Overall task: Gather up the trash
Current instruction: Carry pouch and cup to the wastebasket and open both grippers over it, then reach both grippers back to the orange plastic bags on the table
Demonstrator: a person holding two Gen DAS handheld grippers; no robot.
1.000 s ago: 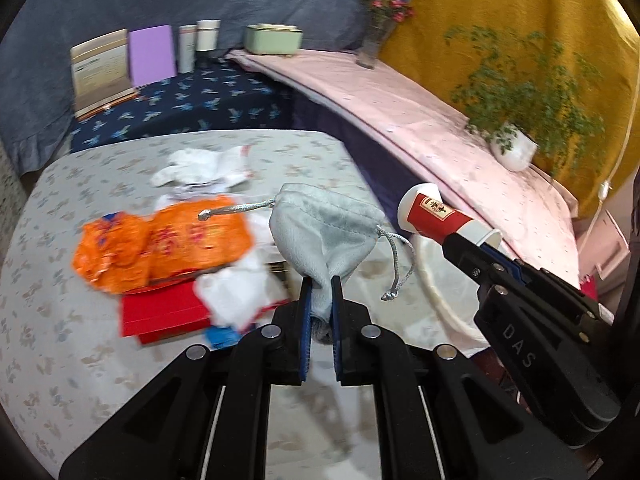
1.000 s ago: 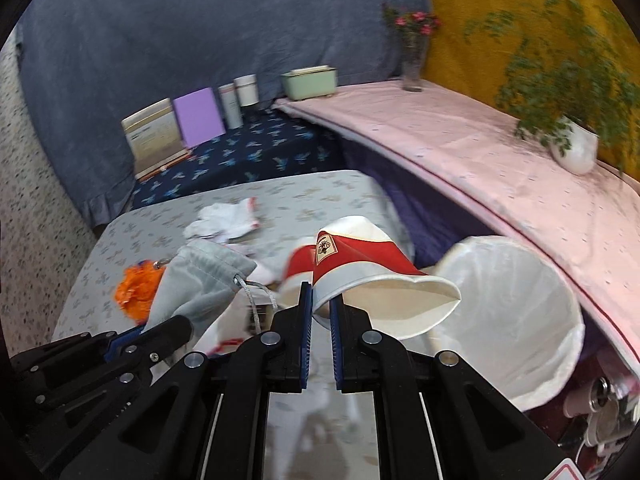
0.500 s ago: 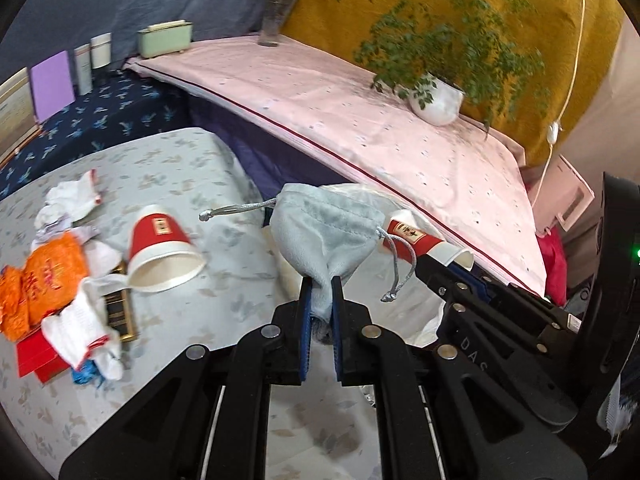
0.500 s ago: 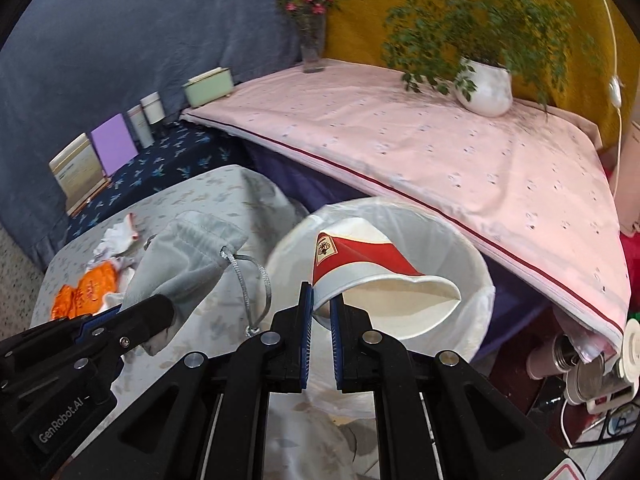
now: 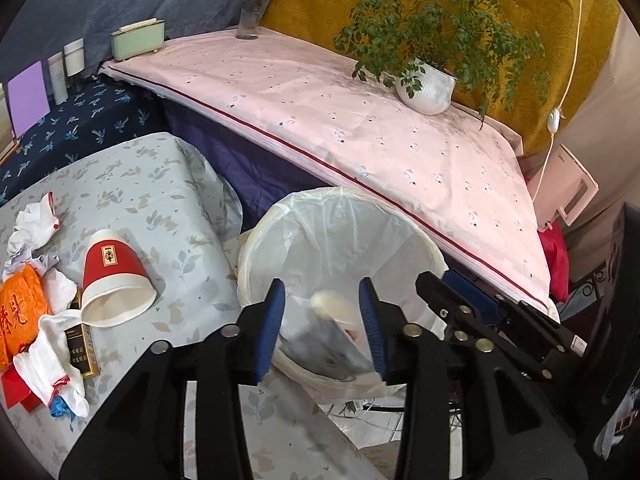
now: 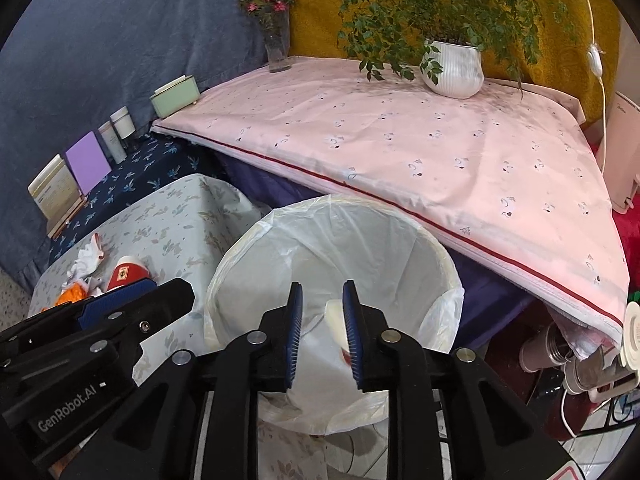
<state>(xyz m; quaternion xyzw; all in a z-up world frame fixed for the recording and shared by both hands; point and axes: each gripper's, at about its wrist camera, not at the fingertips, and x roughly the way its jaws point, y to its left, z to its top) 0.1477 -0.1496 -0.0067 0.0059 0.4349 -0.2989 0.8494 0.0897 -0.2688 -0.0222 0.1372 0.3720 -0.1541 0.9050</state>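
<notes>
Pale floral cloth covers the low table, with a pink-sheeted ledge behind it under a mustard wall, where a potted fern and a vase of flowers stand; a white-lined trash bin sits just beside the table's edge, below both tools. The left gripper hangs over the bin with its blue pads spread wide and nothing between them; the right gripper is beside it above the same opening, jaws likewise parted and empty. Inside the liner lie a grey pouch and a paper cup, both blurred, the cup's pale rim showing between the fingers in either view. On the table a second red-and-white cup lies on its side, mouth toward the camera; just beside it are an orange wrapper, crumpled white tissues, a white glove and a dark box, the glove draped partly over the box.
</notes>
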